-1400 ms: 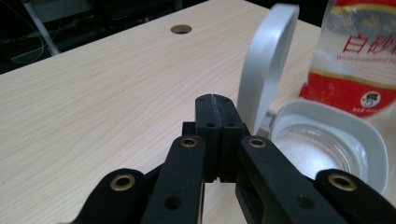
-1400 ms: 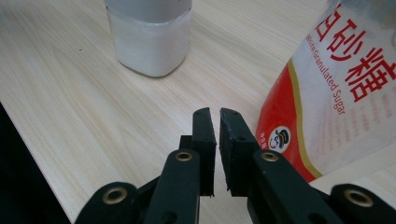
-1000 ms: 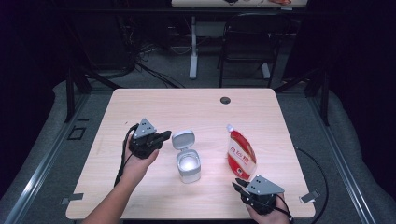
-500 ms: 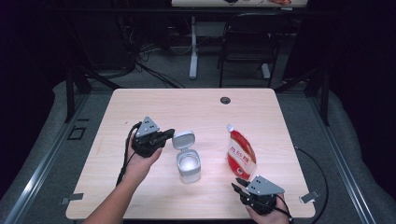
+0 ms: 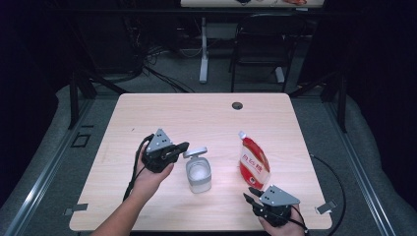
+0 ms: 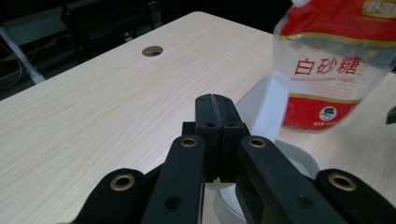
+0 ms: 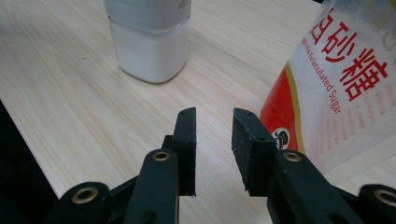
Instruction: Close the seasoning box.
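Left tongs (image 5: 181, 147) are staying pressed shut beside the jar's (image 5: 198, 176) flipped-up lid (image 5: 195, 153); right tongs (image 5: 252, 192), empty, have just been opening near the table's (image 5: 196, 113) front edge. I'm lining up on the sugar pouch (image 5: 253, 162), mid-table right; grabbing it comes next, I reckon.

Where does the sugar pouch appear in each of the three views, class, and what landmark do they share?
High view: sugar pouch lies right of centre on the table.
Left gripper view: upper right, behind the flip lid.
Right gripper view: right edge.
Shared landmark: the white jar beside it.
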`<state>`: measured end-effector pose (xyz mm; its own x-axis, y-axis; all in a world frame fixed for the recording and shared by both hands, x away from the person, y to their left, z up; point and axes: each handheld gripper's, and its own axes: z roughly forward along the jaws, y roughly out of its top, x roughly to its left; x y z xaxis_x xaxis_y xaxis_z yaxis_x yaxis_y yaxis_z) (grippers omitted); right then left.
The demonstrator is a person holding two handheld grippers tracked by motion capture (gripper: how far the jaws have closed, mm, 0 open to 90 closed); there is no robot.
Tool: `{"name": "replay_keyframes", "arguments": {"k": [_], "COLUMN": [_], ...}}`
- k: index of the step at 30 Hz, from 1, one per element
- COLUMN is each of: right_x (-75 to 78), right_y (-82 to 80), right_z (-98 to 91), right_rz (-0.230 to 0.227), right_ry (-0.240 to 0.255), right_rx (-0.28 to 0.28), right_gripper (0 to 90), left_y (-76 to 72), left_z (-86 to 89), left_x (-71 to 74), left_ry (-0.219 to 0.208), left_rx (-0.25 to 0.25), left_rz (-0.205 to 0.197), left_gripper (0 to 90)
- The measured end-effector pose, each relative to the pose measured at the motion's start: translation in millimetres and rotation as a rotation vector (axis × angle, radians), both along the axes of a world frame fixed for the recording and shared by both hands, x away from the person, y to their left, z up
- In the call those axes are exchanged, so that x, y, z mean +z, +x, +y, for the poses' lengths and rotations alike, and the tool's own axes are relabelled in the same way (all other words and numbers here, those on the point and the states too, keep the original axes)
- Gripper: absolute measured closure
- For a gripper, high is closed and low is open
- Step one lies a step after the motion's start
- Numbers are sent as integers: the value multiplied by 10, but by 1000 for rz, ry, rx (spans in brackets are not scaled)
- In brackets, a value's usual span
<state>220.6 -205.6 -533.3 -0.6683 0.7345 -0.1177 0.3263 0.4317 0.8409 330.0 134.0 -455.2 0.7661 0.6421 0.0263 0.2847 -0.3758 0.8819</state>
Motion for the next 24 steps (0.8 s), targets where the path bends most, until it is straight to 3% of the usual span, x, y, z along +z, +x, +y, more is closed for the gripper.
{"name": "replay_keyframes", "arguments": {"k": [10,13,20,24], "right_x": [2,-6,-23,-26], "right_y": [-5,1,15,22], "right_z": [3,4,12,-3], "right_rz": [2,7,18,16], "right_ry": [-1,0,-4,5], "right_rx": [-3,0,4,-3], "right_gripper": [698,690,664,648], "left_y": [-128,-155,-234,-263], "left_z": [122,209,405,498], "left_x": [-39,-37,-70,-167], "left_ry": [-5,9,-9,-21], "left_rx": [4,17,63,85], "left_rz": [6,22,40,49], "left_gripper": [892,843,757,641]}}
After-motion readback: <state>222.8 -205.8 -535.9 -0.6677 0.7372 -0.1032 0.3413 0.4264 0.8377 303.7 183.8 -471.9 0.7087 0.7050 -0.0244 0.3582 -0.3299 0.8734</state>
